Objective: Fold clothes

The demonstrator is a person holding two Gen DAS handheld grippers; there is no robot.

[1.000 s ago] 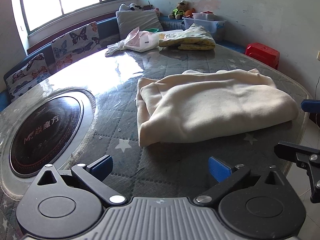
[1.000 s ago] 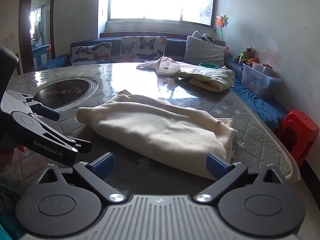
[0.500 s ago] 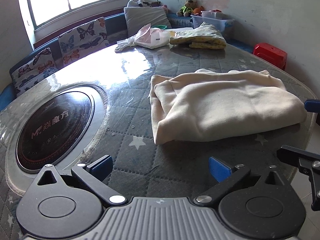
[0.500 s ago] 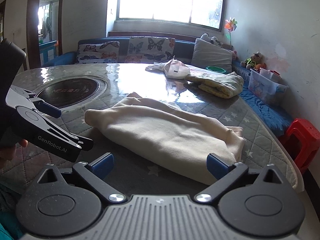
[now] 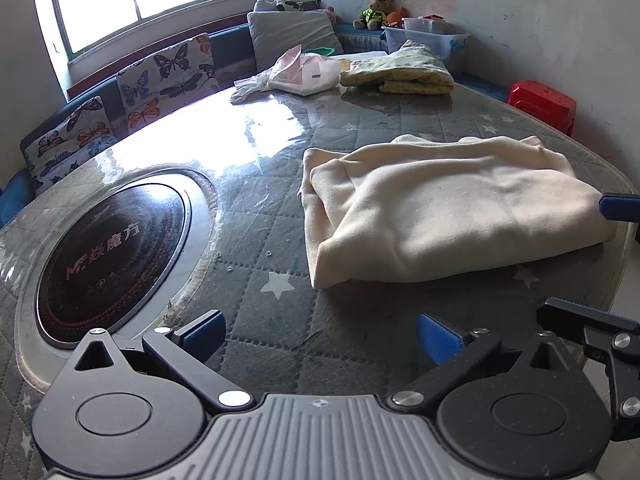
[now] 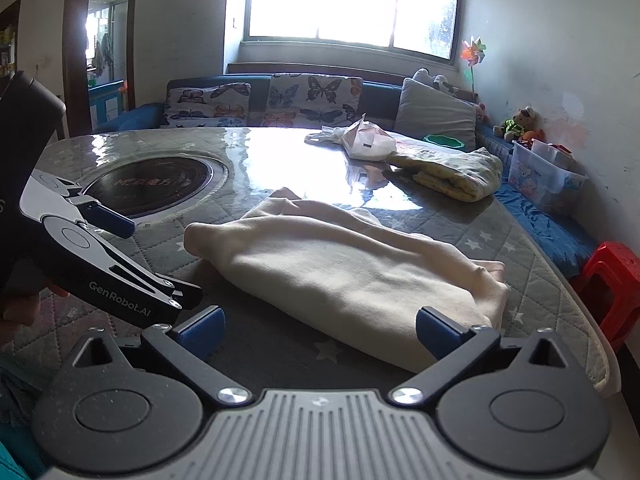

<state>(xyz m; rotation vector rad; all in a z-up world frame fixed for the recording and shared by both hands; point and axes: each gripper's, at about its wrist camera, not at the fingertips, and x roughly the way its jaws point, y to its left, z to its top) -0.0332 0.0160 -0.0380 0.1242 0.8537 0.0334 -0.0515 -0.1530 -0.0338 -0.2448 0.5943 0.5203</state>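
Observation:
A cream garment (image 5: pixel 448 212) lies folded into a thick bundle on the quilted table (image 5: pixel 256 304), near the table's right edge; the right wrist view shows the cream garment (image 6: pixel 352 268) lying straight ahead. My left gripper (image 5: pixel 320 336) hovers open in front of the garment's near side, holding nothing. My right gripper (image 6: pixel 318 330) is open too, just short of the bundle's near edge, with empty jaws. Each gripper appears in the other's view: the right gripper (image 5: pixel 608 272) at the right border, the left gripper (image 6: pixel 120 260) at the left.
A round black induction hob (image 5: pixel 112 256) is set into the table at left. At the far end lie a folded yellow patterned cloth (image 5: pixel 400 70) and a white plastic bag (image 5: pixel 304 74). A red stool (image 6: pixel 612 284) stands beside the table; a cushioned bench runs under the window.
Both grippers have drawn back and risen a little from the cream garment, so it looks slightly farther away. The garment itself has not moved. Both stay open.

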